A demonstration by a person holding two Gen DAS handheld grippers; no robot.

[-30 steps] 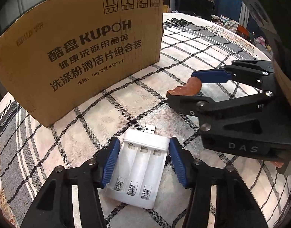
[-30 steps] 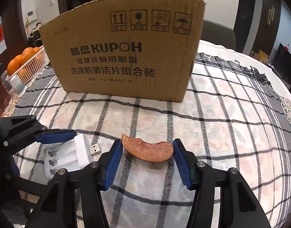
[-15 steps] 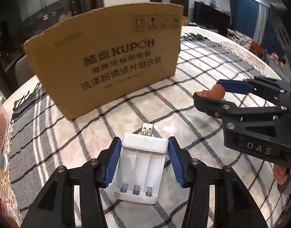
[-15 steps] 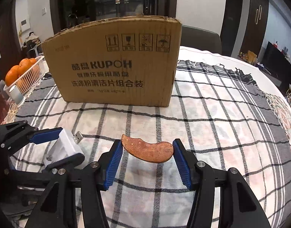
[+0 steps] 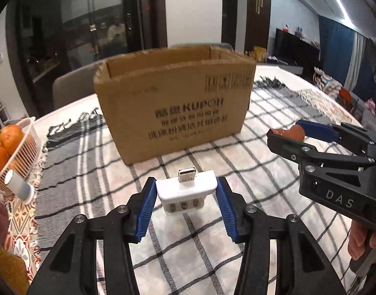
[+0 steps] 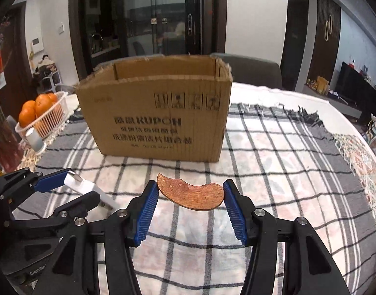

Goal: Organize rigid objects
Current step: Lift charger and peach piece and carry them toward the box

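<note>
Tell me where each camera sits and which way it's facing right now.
Left wrist: rides the left hand-held gripper, looking along its fingers at the held white battery charger and cardboard box; the right hand-held gripper and a hand show.
Right wrist: rides the right hand-held gripper, facing the box past the held wooden piece; the left gripper shows lower left.
Shared: box, checked cloth, basket of oranges.

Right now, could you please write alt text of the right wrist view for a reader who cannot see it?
The right gripper holds a curved brown wooden piece above a checked tablecloth, facing an open cardboard box. At lower left, the left gripper holds a white battery charger; a basket of oranges stands far left.
</note>
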